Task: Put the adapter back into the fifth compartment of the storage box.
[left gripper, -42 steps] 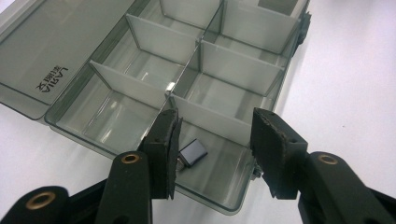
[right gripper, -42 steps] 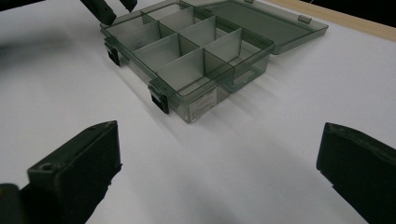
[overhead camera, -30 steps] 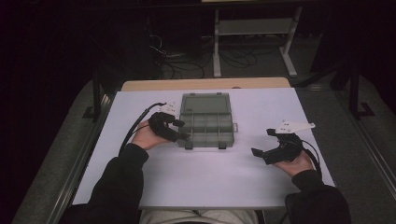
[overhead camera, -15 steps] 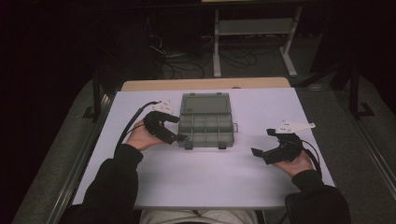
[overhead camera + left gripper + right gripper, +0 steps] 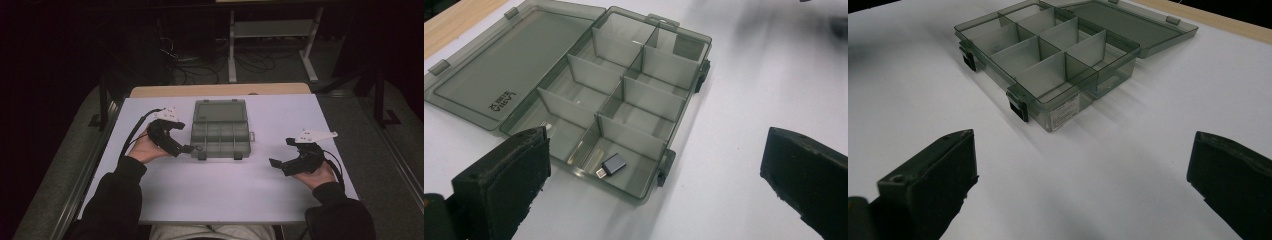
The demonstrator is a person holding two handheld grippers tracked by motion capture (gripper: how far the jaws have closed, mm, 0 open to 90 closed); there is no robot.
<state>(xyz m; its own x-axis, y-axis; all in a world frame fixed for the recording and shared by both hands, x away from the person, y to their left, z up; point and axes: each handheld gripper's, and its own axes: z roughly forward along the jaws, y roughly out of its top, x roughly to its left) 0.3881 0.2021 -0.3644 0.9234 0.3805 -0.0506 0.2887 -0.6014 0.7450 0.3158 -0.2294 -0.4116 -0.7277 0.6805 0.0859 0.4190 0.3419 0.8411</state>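
Adapter (image 5: 612,164), small and grey, lies in a corner compartment of the open organiser box (image 5: 220,131) on the white bench (image 5: 220,195). Left gripper (image 5: 192,148), just beside that corner, has just spread its fingers wide, nothing between them. Right gripper (image 5: 279,154) stands well apart from the box, fingers open and empty.

Broad white tabletop (image 5: 220,195) is lying bare in front of and to the right of the smoky grey compartmented plastic box (image 5: 220,137). Its thin upright dividers (image 5: 624,95) are standing in the way inside, while its flat-open lid (image 5: 220,111) is blocking the far side.
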